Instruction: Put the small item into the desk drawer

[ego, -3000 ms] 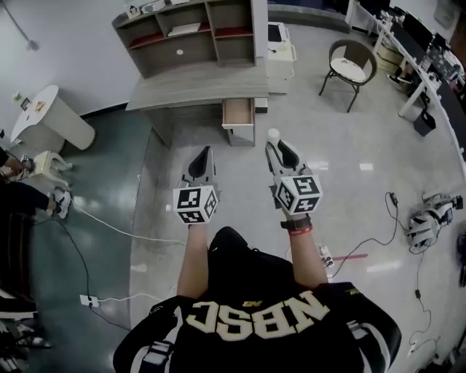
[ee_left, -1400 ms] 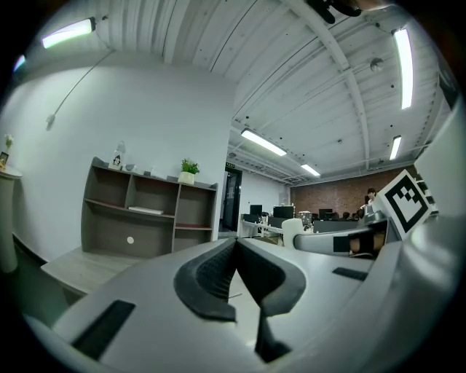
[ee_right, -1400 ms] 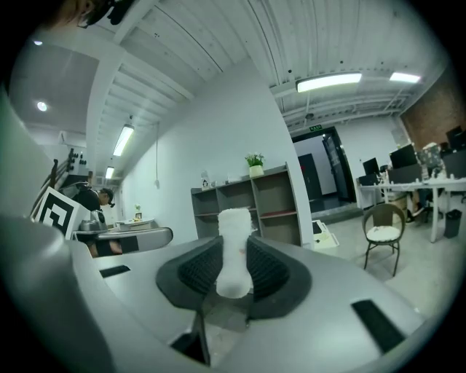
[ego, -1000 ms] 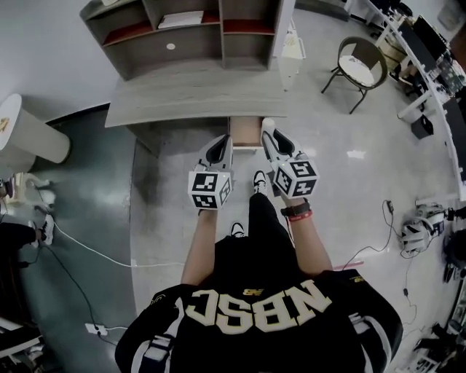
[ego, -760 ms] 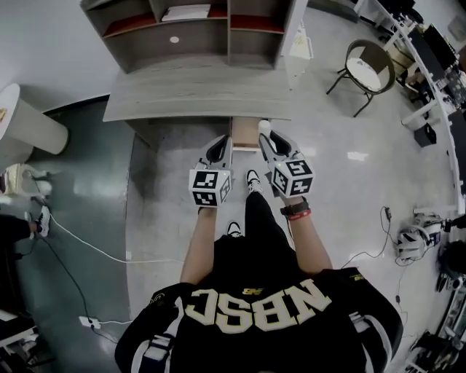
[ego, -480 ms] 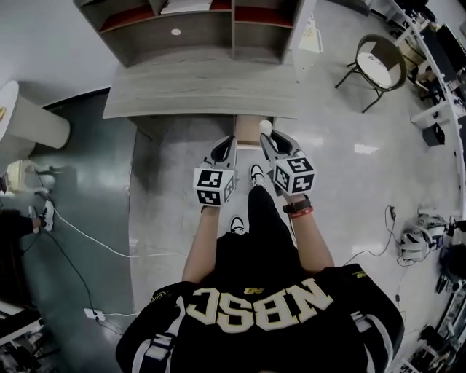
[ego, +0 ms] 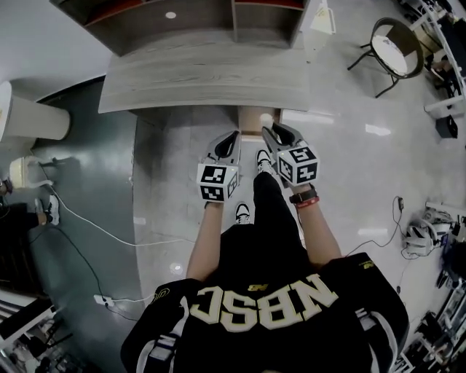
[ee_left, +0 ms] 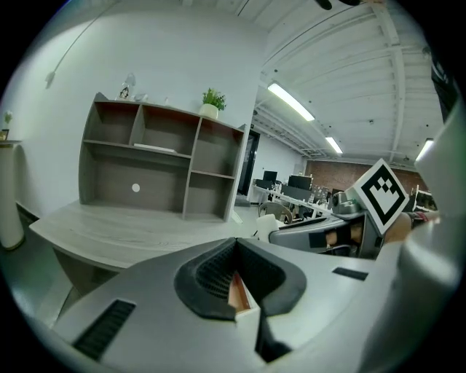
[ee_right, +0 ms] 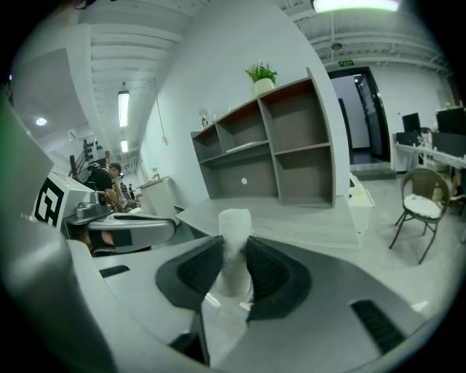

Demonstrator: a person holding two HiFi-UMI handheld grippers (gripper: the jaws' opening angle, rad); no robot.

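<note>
The small item (ego: 266,120) is a white, soft-looking cylinder, upright between the pads of my right gripper (ego: 271,130), which is shut on it. It hangs at the front right corner of the open desk drawer (ego: 250,118), whose wooden inside shows under the grey desk (ego: 204,73). In the right gripper view the item (ee_right: 234,232) sticks up above the gripper's (ee_right: 234,251) black pads. My left gripper (ego: 231,140) is level with the right one, just left of the drawer's front; its jaws (ee_left: 234,244) meet at the tips and hold nothing.
A grey shelf unit (ego: 182,16) stands on the back of the desk. A round chair (ego: 393,44) is at the far right, a white pedestal table (ego: 25,120) at the left. Cables (ego: 95,233) run over the floor. The person's shoes (ego: 243,213) are below the grippers.
The person has walked up to the desk, so it fills more of the head view. Both grippers now sit at the drawer's front, the right one still holding the white item.
</note>
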